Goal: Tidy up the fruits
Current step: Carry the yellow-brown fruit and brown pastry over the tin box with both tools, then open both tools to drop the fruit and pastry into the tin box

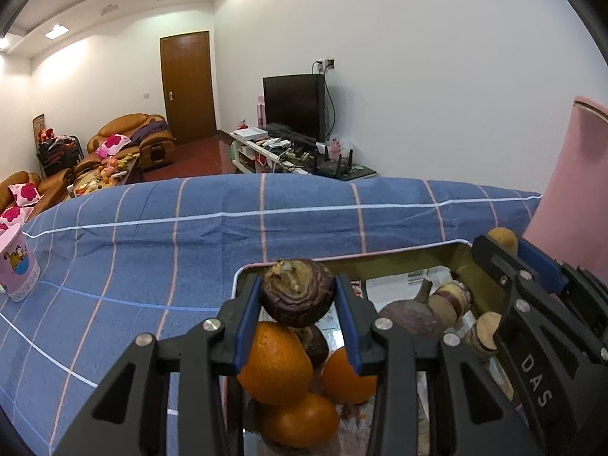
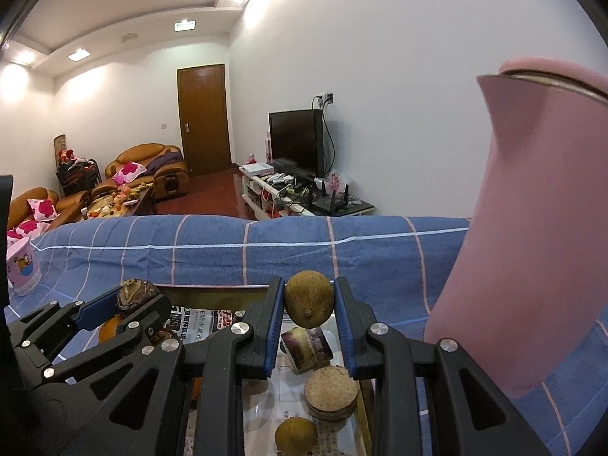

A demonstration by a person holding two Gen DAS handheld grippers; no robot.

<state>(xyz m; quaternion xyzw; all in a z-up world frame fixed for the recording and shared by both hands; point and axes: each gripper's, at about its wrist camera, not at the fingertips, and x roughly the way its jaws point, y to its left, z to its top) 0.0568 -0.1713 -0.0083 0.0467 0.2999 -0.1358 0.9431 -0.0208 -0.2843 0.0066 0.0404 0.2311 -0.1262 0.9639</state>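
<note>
My left gripper (image 1: 298, 285) is shut on a dark purple round fruit (image 1: 300, 307) and holds it above a gold-rimmed tray (image 1: 399, 262) lined with newspaper. Three oranges (image 1: 275, 364) lie in the tray right under it, and purple cut fruit pieces (image 1: 414, 317) lie to their right. My right gripper (image 2: 308, 290) is shut on a small brown round fruit (image 2: 308, 304) over the same tray (image 2: 212, 292). Below it are a purple cut piece (image 2: 307, 345), a round cut piece (image 2: 330, 387) and another brown fruit (image 2: 296, 437). Each gripper shows in the other's view: the right gripper (image 1: 503, 245), the left gripper (image 2: 133, 298).
A blue checked cloth (image 1: 152, 247) covers the table. A tall pink jug (image 2: 532, 247) stands close to the right of the tray. A pink cartoon cup (image 1: 17, 266) stands at the far left. Beyond the table are sofas, a low table, a TV stand and a door.
</note>
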